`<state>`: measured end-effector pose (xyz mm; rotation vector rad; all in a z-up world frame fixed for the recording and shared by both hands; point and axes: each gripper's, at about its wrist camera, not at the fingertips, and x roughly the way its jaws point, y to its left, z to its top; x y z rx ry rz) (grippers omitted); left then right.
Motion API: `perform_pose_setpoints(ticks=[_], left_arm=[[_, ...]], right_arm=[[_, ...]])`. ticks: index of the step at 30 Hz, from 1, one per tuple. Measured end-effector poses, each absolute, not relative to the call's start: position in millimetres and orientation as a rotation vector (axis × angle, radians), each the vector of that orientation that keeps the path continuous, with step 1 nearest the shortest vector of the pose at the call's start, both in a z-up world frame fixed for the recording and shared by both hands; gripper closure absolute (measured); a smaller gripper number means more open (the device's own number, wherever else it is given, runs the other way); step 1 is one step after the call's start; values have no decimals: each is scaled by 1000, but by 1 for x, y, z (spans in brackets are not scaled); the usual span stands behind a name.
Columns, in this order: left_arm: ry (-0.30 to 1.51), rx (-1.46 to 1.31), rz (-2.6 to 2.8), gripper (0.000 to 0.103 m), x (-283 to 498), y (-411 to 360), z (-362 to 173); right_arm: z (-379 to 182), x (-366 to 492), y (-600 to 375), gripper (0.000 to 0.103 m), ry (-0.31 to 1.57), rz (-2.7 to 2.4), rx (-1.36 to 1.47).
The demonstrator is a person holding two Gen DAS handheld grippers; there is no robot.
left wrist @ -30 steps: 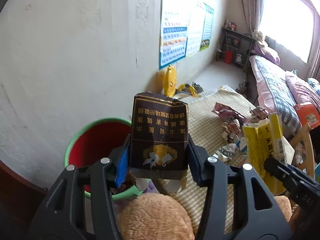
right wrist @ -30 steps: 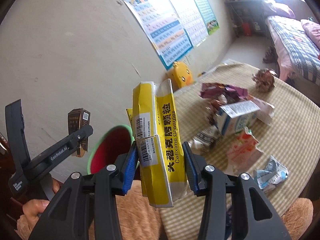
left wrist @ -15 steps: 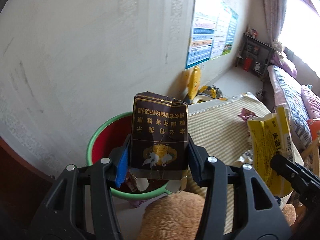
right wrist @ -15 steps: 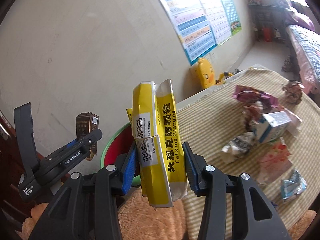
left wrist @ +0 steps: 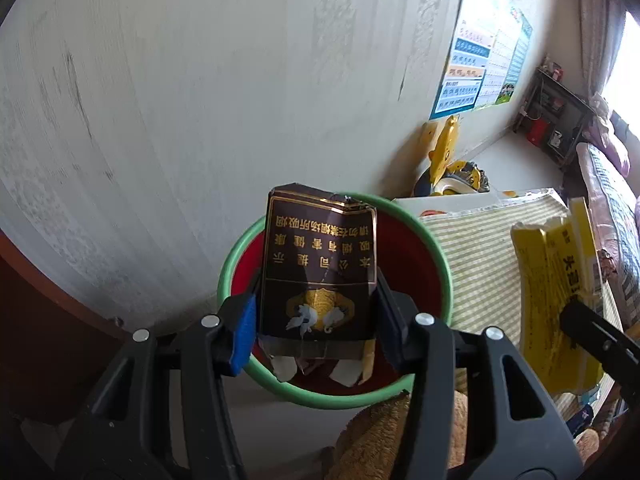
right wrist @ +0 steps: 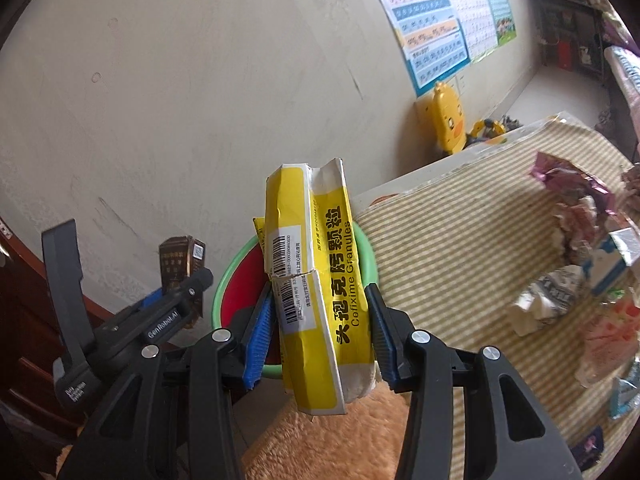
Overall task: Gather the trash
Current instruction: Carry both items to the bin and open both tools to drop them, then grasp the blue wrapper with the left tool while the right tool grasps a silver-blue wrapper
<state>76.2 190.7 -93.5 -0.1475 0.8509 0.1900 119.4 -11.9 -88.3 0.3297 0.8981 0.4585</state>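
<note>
My left gripper (left wrist: 316, 312) is shut on a dark brown cigarette pack (left wrist: 318, 268) and holds it over the red bin with a green rim (left wrist: 436, 248). My right gripper (right wrist: 318, 332) is shut on a flattened yellow medicine box (right wrist: 316, 280), held above the near edge of the same bin (right wrist: 368, 250). The yellow box also shows at the right of the left wrist view (left wrist: 556, 292). The left gripper and its pack (right wrist: 178, 264) show at the left of the right wrist view.
A table with a striped cloth (right wrist: 460, 240) stands right of the bin and carries several crumpled wrappers (right wrist: 568, 208) and a small carton (right wrist: 612, 260). A brown plush surface (right wrist: 320, 440) lies below the grippers. A yellow duck toy (right wrist: 450, 120) stands by the wall.
Both grippers have swung left towards the bin; the bin now sits straight behind the cigarette pack. Both keep their hold.
</note>
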Motion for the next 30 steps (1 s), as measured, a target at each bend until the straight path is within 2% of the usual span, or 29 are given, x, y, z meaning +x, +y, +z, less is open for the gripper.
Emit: perform_pose_setpoints(ticks=[9, 10, 12, 13, 24, 30], left_arm=[[929, -249, 159, 52, 91, 209, -119], [933, -257, 161, 49, 91, 211, -121], [939, -271, 162, 29, 92, 214, -124], [940, -279, 163, 26, 92, 215, -125], [949, -258, 139, 25, 90, 203, -124], [950, -212, 70, 25, 88, 172, -115]], right_arm=[[-97, 149, 17, 58, 923, 498, 336], [-98, 151, 19, 54, 921, 497, 338], [-98, 152, 21, 49, 916, 493, 348], [-99, 155, 22, 48, 917, 492, 358], [-93, 146, 1, 44, 908, 480, 430], [-93, 117, -31, 41, 919, 455, 480]])
